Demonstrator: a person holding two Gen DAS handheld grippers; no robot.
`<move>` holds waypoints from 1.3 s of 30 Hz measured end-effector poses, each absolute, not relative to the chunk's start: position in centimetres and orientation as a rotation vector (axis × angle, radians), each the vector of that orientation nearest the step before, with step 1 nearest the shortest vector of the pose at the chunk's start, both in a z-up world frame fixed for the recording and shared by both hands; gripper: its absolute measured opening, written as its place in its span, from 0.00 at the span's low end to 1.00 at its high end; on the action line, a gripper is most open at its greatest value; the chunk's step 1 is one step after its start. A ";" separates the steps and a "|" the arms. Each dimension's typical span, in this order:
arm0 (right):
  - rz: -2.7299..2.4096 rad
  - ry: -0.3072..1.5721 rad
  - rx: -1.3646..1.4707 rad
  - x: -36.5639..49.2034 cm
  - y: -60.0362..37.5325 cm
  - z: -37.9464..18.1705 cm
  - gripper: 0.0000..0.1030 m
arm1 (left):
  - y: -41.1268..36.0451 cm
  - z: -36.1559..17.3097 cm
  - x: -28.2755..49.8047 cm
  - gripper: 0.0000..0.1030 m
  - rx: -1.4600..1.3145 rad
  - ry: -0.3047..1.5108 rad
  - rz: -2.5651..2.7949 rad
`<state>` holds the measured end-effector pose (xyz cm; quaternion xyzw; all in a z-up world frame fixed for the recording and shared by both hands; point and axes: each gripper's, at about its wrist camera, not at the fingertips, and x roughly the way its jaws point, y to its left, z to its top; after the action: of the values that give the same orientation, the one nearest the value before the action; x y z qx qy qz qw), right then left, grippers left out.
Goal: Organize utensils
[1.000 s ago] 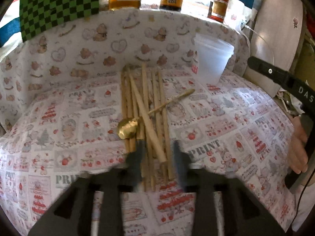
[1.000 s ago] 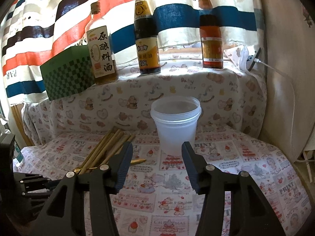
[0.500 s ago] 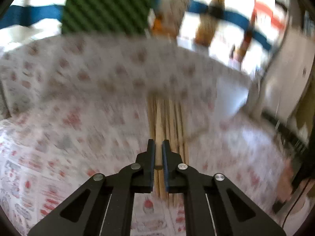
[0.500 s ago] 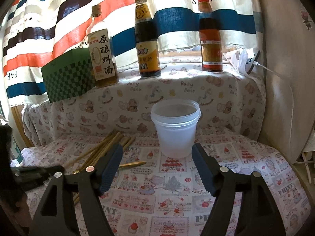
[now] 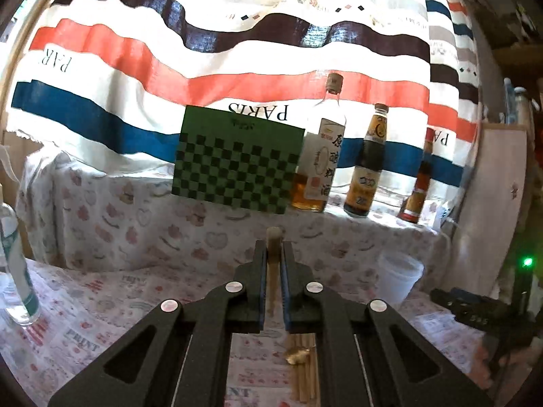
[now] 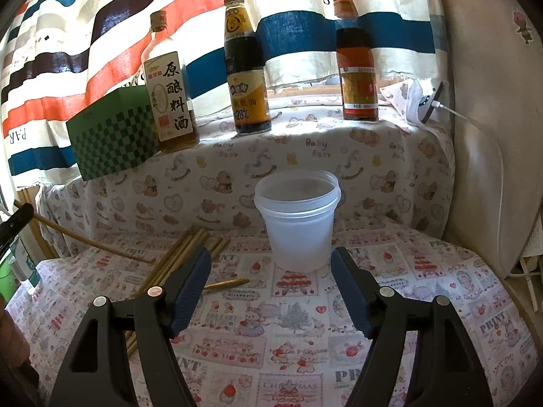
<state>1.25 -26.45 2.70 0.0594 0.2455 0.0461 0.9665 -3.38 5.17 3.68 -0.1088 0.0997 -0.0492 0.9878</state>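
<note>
- We see the left hand-held gripper (image 5: 272, 254) clenched on one chopstick (image 5: 273, 237), mid-frame.
- Our right hand-held gripper (image 6: 271, 268) has just spread, released, below the plastic cup (image 6: 298, 224).

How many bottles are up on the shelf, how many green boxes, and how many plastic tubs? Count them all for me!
Bottles: 3
Green boxes: 1
Plastic tubs: 1
Total: 5
</note>
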 end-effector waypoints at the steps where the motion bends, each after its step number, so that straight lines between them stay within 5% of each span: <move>1: 0.099 0.501 0.126 1.3 -26.5 2.7 0.73 | 5.3 3.6 -3.2 0.06 -0.241 0.209 -0.118; 15: 0.174 0.645 0.212 4.0 -25.0 4.7 0.72 | 4.2 3.8 -4.0 0.06 -0.218 0.218 -0.167; 24: 0.268 0.866 0.248 12.5 -18.7 2.9 0.40 | 4.9 3.0 -2.0 0.06 -0.140 0.286 0.041; 37: 0.145 0.999 0.154 22.0 -12.8 -4.2 0.31 | 7.8 1.1 1.3 0.06 -0.229 0.439 -0.003; 39: 0.189 1.010 0.100 22.0 -11.3 -4.7 0.14 | 7.2 1.0 1.3 0.06 -0.209 0.443 -0.004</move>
<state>21.98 -11.27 -4.69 0.0477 0.4828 0.0902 0.8697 1.29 7.24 1.02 -0.1036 0.2192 -0.0018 0.9702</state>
